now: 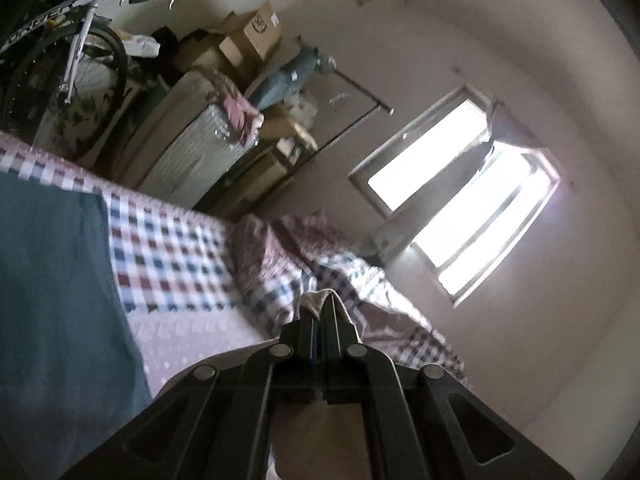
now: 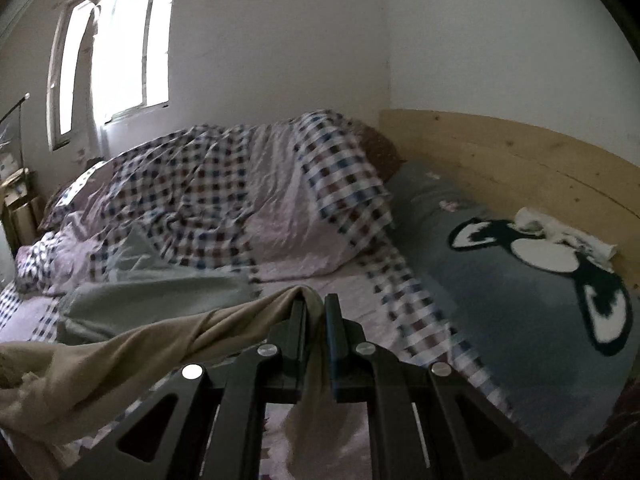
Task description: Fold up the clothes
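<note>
A beige garment [image 2: 132,344] hangs stretched above the bed, running left from my right gripper [image 2: 314,308], which is shut on one end of it. More of that cloth droops below the right jaws. In the tilted left wrist view my left gripper [image 1: 320,308] is shut on a bunched beige edge [image 1: 310,300] of the same cloth. A pale green folded garment [image 2: 152,300] lies flat on the checked bedsheet [image 2: 408,320] just beyond the right gripper. A dark teal cloth [image 1: 60,300] fills the left of the left wrist view.
A rumpled checked quilt [image 2: 240,200] is heaped at the back of the bed. A grey cartoon pillow [image 2: 520,280] and a white crumpled cloth [image 2: 568,236] lie by the wooden headboard [image 2: 520,160]. A bicycle [image 1: 80,40], stacked boxes [image 1: 248,40] and a window [image 1: 472,192] lie beyond.
</note>
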Demonstrator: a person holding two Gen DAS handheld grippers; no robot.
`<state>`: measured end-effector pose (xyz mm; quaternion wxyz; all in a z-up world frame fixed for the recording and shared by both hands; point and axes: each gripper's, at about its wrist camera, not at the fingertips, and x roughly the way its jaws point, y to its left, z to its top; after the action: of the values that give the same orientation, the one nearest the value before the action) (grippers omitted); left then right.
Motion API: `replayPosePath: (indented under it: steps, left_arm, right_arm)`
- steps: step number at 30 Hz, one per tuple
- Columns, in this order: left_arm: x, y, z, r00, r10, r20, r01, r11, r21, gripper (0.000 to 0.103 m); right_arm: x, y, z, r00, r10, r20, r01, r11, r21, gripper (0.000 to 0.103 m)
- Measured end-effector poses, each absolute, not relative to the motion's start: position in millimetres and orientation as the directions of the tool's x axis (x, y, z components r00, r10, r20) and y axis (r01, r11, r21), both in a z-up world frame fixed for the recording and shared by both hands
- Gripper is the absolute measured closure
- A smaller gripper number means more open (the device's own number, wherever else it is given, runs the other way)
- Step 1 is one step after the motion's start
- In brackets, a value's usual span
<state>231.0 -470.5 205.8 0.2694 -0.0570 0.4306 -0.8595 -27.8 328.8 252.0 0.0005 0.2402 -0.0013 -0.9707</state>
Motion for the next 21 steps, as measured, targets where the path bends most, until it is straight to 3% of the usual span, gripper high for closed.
replayPosePath:
  steps: [14,21]
  left_arm:
    - [275,-489,205,-0.732,-0.649,-0.208,0.558,-0.397,-0.729,0.103]
    - [257,-493,171,-0.693,-0.631,-0.348,0.670,-0.386,-0.634,0.103]
  right_arm:
    - [-9,424,230,-0.821,0.267,-0.504,-0.336,-0.940,0.049,0.096]
    - [-34,434,186,-0.735,0.349,-0.582,-0.347,-0.930,-0.120,0.096]
